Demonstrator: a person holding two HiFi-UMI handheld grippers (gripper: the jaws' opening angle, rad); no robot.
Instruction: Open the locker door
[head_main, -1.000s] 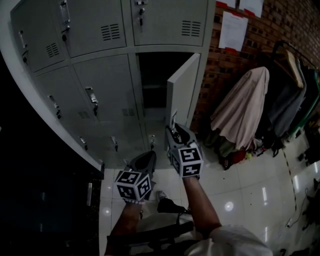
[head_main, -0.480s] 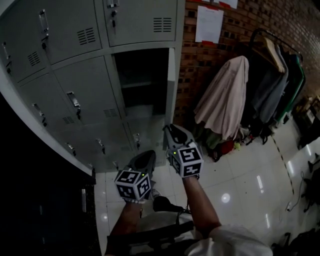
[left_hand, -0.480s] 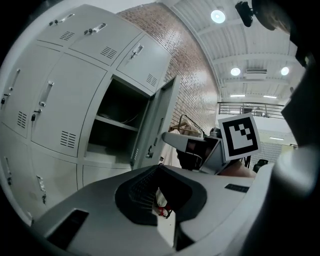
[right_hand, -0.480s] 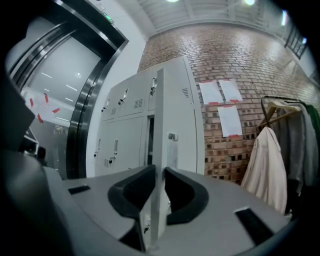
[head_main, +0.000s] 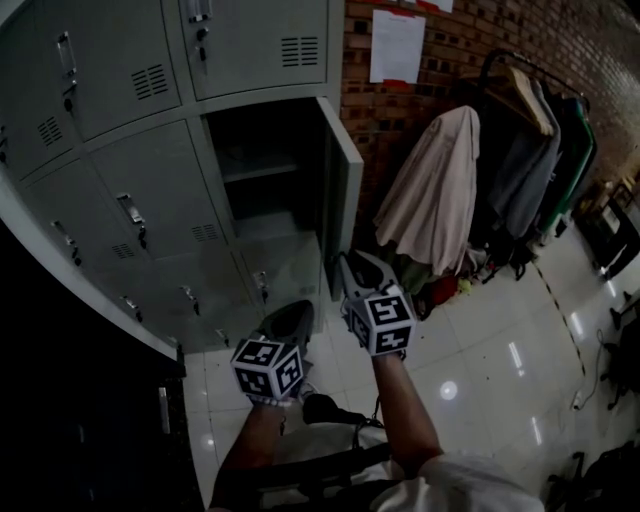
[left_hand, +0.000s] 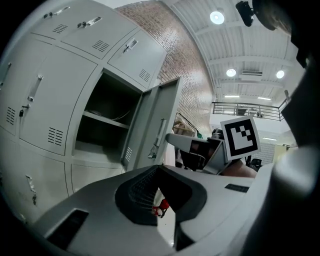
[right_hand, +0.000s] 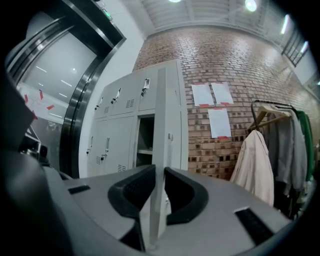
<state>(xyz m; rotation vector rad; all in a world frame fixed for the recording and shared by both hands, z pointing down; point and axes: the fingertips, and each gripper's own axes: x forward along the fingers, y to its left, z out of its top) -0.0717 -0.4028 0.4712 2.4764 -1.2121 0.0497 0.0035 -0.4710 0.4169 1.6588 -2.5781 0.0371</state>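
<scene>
A bank of grey lockers fills the left of the head view. One compartment stands open and dark, with a shelf inside. Its locker door is swung out to the right. My right gripper is at the door's lower free edge. In the right gripper view that thin edge runs upright between the jaws. The jaws have just been closing and the right gripper looks shut on it. My left gripper hangs lower left, shut and holding nothing. The left gripper view shows the door handle facing me.
A brick wall with pinned papers stands right of the lockers. A clothes rack with a beige coat and darker garments is close by the door's swing. The floor is glossy white tile. A dark shoe is below the grippers.
The locker door has swung further open to the right, from about half open to wide. Both grippers moved along with it, and the lockers have slid left in the head view.
</scene>
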